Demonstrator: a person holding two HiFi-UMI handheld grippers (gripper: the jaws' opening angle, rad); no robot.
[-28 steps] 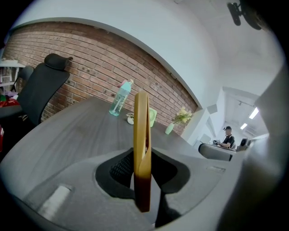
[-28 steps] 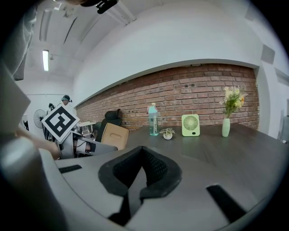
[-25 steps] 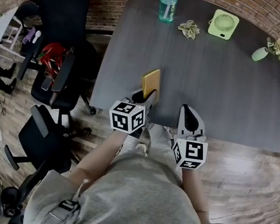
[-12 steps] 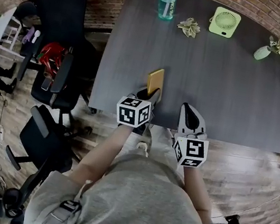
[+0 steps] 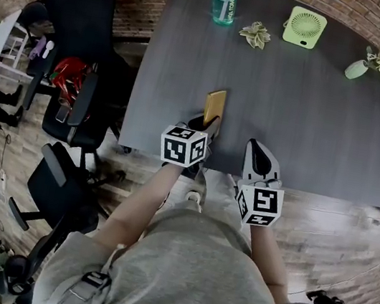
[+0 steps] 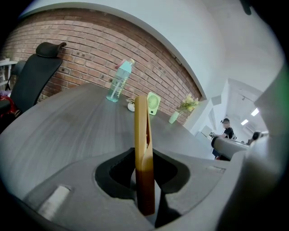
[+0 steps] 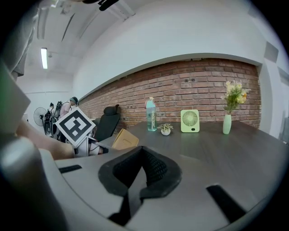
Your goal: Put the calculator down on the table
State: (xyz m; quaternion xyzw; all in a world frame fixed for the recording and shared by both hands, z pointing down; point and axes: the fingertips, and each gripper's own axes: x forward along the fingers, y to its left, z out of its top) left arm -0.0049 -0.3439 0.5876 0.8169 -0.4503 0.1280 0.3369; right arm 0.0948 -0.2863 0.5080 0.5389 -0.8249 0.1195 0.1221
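So the left gripper (image 5: 206, 124) has the calculator (image 5: 215, 105) pinched between its pads (image 6: 116, 176). In the left gripper view you're looking at it dead edge-on, a thin yellow slab standing upright right in the middle of the jaws. Its near end is sunk down between the two dark pads and the rest sticks out well past the fingertips, pointing toward the far side of the table (image 5: 312, 118). Only that bottom bit is in the grip, and most of the body is out in front of the fingers. From the head view it sits over the near left part of the tabletop, just in from the front edge, with the gripper angled downward behind it. I honestly can't tell whether its far end is touching the wood or hanging just above it. In the right gripper view you see its flat face leaning at a tilt, low over the surface, next to the left gripper's marker cube. The right gripper (image 5: 254, 150) is off to the side at the front edge of the table, well clear of the calculator, with its jaws pressed together and nothing in them. Way at the back of the table are a teal water bottle (image 5: 226, 1), a little plant (image 5: 255, 35), a green fan (image 5: 304, 28) and a vase of flowers (image 5: 356, 69), all far from the calculator.
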